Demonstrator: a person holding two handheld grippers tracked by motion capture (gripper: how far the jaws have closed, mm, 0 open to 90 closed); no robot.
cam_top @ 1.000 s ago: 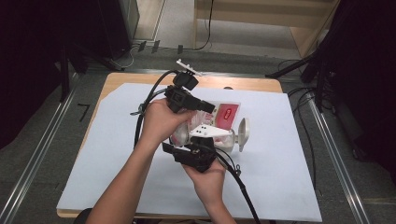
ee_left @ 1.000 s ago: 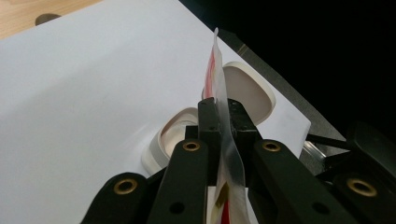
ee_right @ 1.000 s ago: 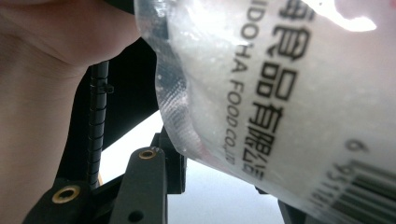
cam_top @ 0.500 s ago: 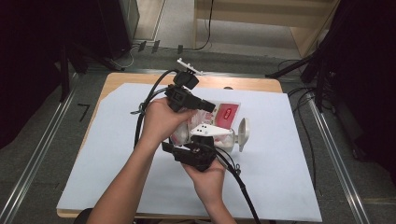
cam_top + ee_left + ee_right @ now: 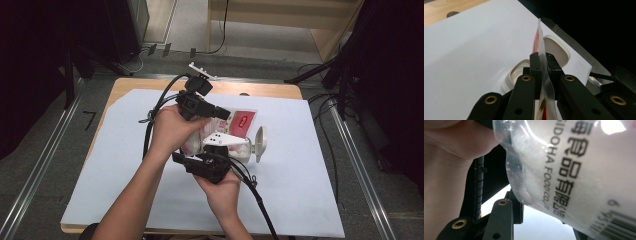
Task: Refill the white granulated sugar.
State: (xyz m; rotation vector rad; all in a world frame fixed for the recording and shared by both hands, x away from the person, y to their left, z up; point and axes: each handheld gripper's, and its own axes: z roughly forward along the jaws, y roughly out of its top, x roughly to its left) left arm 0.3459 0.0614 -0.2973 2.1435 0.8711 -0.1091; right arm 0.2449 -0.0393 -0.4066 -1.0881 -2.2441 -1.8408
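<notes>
Left gripper view: fingers (image 5: pixel 537 63) pinch bag (image 5: pixel 539 41).

Pouch (image 5: pixel 579 170): clear glossy plastic film, crinkled, with black print; white granular fill inside. Left gripper (image 5: pixel 543 62): matt black plastic arms with brass-coloured rivets. Container (image 5: pixel 554 48): smooth off-white plastic, satin sheen. Sheet (image 5: pixel 125 165): matt white paper. Tabletop (image 5: pixel 270 90): pale wood, smooth.

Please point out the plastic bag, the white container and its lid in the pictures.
plastic bag (image 5: pixel 543 75), left gripper view, on the thin edge pinched between the fingers.
white container (image 5: pixel 517 72), left gripper view, on its open rim.
lid (image 5: pixel 260 143), high view, on its round face.
</notes>
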